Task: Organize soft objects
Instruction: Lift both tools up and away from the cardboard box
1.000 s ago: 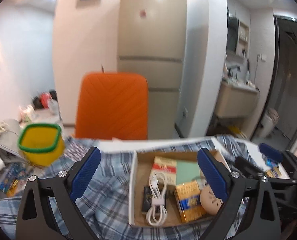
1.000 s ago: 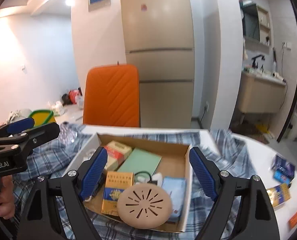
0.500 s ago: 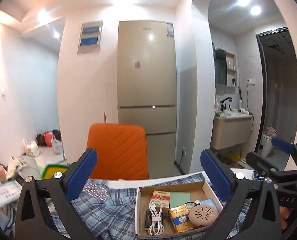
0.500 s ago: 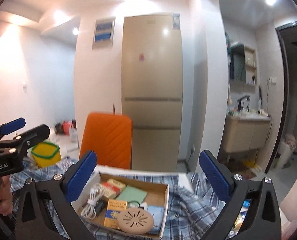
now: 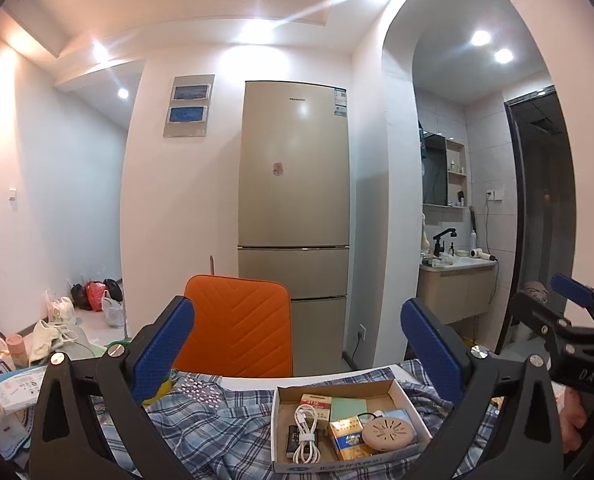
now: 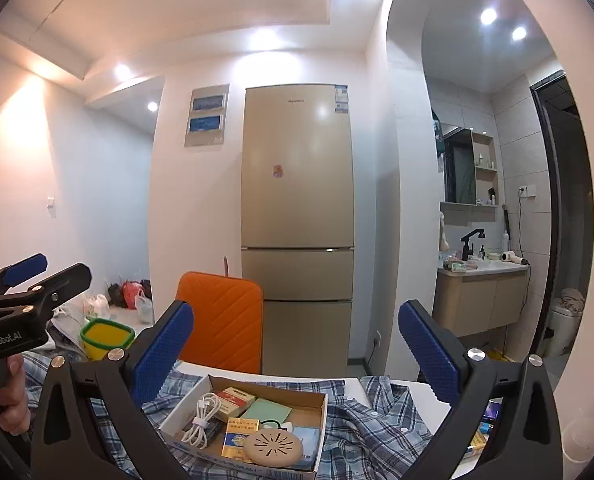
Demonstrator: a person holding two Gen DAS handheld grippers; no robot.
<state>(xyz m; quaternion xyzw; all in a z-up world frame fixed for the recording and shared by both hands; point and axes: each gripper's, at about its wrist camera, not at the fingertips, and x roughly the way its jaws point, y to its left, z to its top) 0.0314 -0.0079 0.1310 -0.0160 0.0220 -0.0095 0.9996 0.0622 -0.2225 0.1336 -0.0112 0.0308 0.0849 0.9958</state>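
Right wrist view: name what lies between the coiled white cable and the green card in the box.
A red-and-cream packet lies between the white cable and the green card inside the cardboard box; the right wrist view shows it.

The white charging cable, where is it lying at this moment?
The white charging cable lies coiled in the left part of the cardboard box, left of the yellow pack; the box sits on the plaid shirt.
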